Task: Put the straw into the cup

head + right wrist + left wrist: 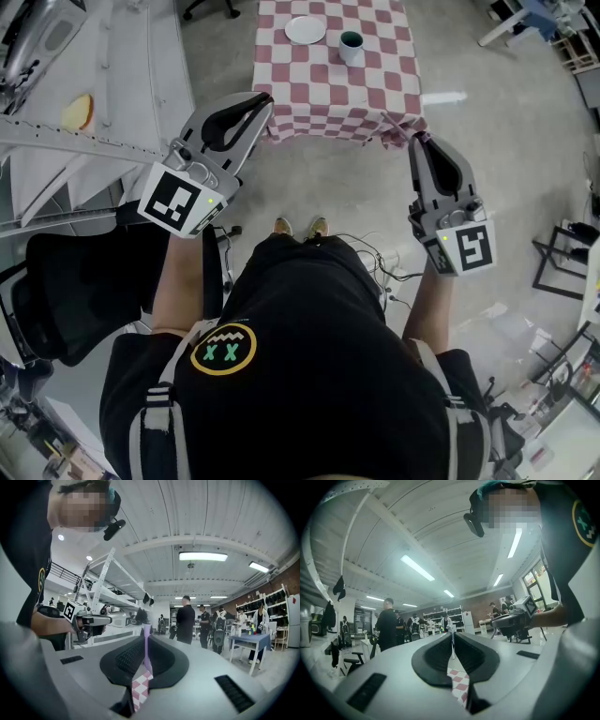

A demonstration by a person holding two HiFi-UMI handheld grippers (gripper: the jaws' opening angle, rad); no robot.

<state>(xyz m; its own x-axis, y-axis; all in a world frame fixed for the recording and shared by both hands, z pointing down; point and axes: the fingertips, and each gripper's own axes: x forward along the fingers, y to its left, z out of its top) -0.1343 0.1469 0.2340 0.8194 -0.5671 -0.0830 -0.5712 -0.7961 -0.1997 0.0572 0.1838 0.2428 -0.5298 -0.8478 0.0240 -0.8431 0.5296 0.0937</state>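
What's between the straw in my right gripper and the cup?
Nothing visible. Only bare checkered cloth lies between the straw in the right gripper and the open cup; the plate sits beside it, aside.

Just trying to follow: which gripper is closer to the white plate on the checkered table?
Left. The left gripper is at the near left corner of the table, short of the plate; the right gripper is at the near right corner, farther off, nearer the cup.
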